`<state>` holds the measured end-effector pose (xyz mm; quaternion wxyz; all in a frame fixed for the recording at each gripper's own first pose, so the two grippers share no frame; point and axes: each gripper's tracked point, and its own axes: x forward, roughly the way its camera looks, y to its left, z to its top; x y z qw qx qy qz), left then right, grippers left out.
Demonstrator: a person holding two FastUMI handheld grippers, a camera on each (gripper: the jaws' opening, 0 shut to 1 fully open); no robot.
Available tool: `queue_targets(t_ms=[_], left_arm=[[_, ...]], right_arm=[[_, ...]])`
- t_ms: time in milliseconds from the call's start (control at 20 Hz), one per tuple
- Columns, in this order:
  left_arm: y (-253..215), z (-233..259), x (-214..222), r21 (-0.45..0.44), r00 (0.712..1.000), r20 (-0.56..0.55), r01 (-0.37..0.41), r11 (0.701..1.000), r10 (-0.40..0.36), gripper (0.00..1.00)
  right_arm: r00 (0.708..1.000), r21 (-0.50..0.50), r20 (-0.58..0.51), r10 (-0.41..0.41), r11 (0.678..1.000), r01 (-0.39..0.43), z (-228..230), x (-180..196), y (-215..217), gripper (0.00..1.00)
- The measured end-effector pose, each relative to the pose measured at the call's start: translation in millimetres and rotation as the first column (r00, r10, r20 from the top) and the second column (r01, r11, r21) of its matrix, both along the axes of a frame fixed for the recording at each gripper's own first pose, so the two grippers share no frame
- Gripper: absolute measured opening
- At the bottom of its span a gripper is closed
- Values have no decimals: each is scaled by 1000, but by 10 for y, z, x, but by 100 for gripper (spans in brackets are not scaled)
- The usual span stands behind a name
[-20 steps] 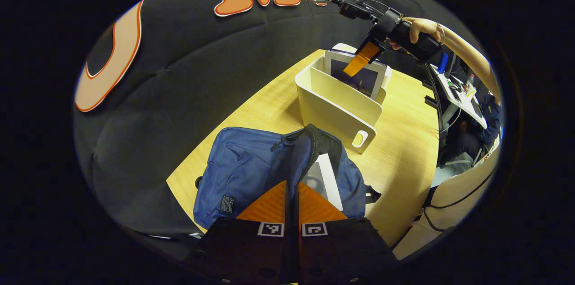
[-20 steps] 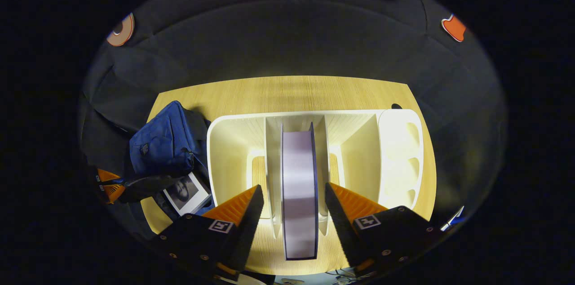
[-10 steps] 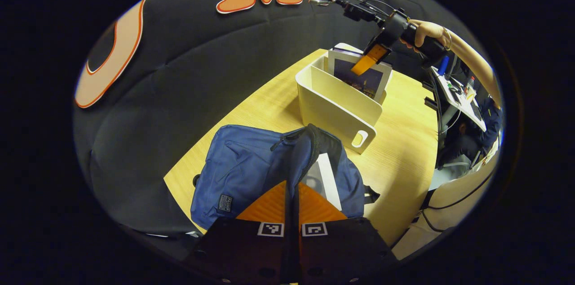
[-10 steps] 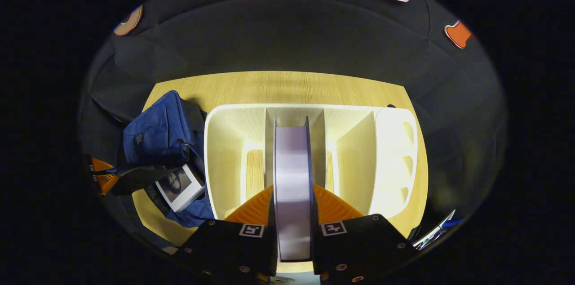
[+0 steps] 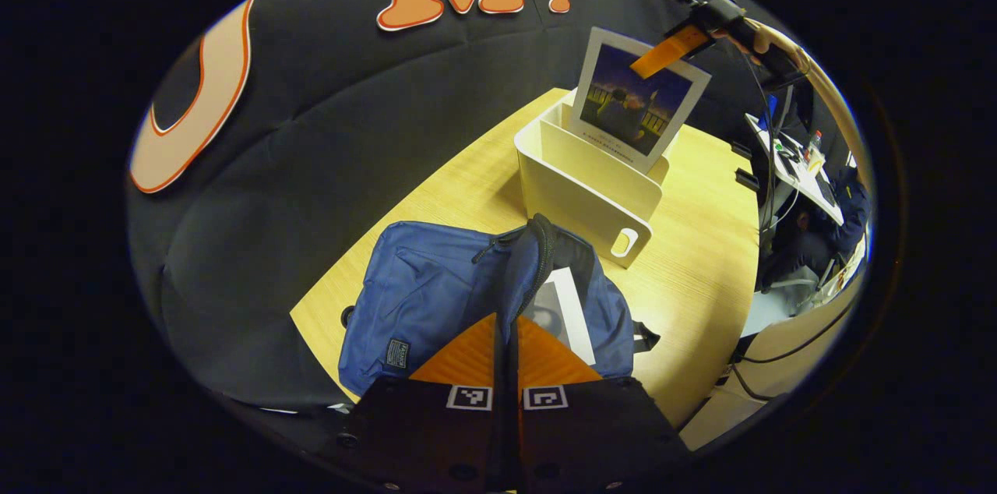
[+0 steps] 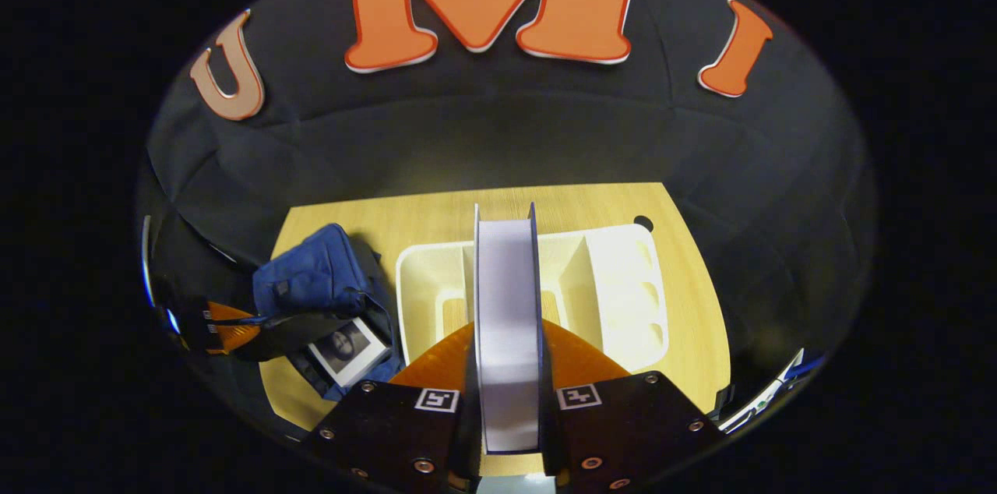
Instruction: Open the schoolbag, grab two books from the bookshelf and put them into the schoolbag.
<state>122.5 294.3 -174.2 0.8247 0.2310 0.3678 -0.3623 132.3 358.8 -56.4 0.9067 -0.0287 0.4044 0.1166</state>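
Trouble could start with the grip itself: our right gripper (image 6: 508, 400) is clamped on the second book (image 6: 506, 322), both fingers pressing its covers near one edge, and we have it lifted most of the way out of the white bookshelf (image 6: 615, 299). In the left gripper view that book (image 5: 635, 100) hangs above the bookshelf (image 5: 580, 182), its lower corner seemingly just inside the slot. We judge that a pinch so close to the edge lets the book pivot or slide out if we swing fast.

Next risk, the divider. If we move sideways before that lower corner clears, the book could catch a partition and drag or tip the light bookshelf across the wooden table (image 5: 701, 245).

Over at the blue schoolbag (image 5: 436, 291), our left gripper (image 5: 506, 354) has its fingers together, apparently pinching the edge of the bag's opening, though we cannot tell for sure that fabric sits between them. The first book (image 5: 565, 307) already pokes out of the unzipped mouth. We reckon that is the tight spot: the opening looks narrow, and the incoming book could butt against the one inside or snag the zipper edge. If the left gripper's hold slips, the mouth may sag shut just as we arrive.
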Motion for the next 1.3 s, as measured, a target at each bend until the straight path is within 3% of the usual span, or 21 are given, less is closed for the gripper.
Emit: queue_targets(t_ms=[200,400,650,1100,1300], left_arm=[[31,24,11,-19,1000,2,-13,1000,13,0],[50,16,-10,-24,1000,1,-16,1000,16,0],[52,19,-29,-19,1000,8,-9,1000,9,1],[-15,50,-73,19,999,25,29,999,-30,1],[-35,44,-102,20,999,19,31,999,-31,1]], right_arm=[[994,25,103,-28,999,26,472,-267,-175,31],[991,112,131,-35,994,20,702,-678,-161,31],[997,280,73,-27,960,6,525,-1172,41,31],[994,525,-105,-32,847,83,-361,-1610,612,29],[983,637,-183,-26,758,138,-686,-1676,951,28]])
